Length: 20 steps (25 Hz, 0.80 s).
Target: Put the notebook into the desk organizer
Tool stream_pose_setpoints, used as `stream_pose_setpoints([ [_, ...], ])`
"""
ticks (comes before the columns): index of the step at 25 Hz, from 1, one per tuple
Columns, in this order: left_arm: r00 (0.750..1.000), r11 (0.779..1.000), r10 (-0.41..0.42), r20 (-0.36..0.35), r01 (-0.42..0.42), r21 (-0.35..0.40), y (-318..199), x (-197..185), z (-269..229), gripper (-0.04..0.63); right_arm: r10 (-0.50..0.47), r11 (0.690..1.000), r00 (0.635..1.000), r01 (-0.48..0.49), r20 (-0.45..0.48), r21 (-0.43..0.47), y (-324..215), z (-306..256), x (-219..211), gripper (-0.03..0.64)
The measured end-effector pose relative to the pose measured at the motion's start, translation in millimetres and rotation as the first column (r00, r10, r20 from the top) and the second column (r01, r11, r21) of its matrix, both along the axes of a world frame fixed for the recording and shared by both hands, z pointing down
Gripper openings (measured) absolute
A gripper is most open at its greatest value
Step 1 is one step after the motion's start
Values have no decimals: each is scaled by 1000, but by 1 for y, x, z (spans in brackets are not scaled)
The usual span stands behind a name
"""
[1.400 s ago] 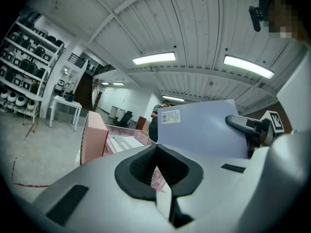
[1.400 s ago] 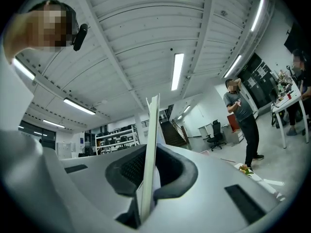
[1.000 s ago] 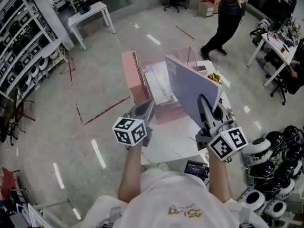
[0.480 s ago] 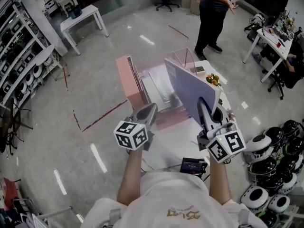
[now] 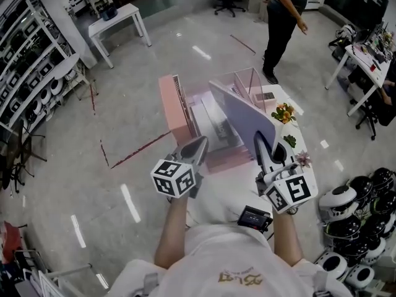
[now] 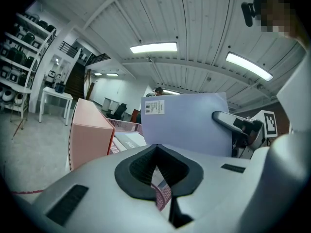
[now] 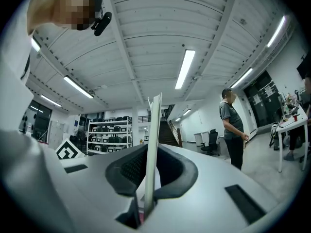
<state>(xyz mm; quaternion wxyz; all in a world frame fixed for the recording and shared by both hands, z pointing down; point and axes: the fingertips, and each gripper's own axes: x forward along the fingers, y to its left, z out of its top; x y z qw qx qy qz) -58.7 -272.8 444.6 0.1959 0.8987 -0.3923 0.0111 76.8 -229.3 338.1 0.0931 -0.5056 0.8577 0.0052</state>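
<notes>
Right gripper [image 5: 260,144] pinches the upright notebook [image 5: 244,121]; left gripper [image 5: 197,148] jaws together, empty. Lower vertically (edge first) into the desk organizer [image 5: 224,158].

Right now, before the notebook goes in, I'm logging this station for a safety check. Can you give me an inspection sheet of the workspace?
Surface: white table on a glossy grey floor.
Job's things: lilac notebook held on edge above the table; pink desk organizer stands on the table beside it.
Clutter: small flowers along the table's right edge; clear stand at the far end.
Grippers: right hand-held gripper shut on the notebook; left hand-held gripper shut, empty.
Cables: nothing seen.
Surroundings: a person standing beyond the table; shelving at left.
</notes>
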Motion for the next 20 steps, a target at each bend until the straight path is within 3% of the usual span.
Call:
stream_pose_setpoints([
  [20, 998, 998, -55, 16, 55, -32, -25, -10, 14, 18, -76, 997, 996, 74, -50, -30, -74, 27, -15, 43],
])
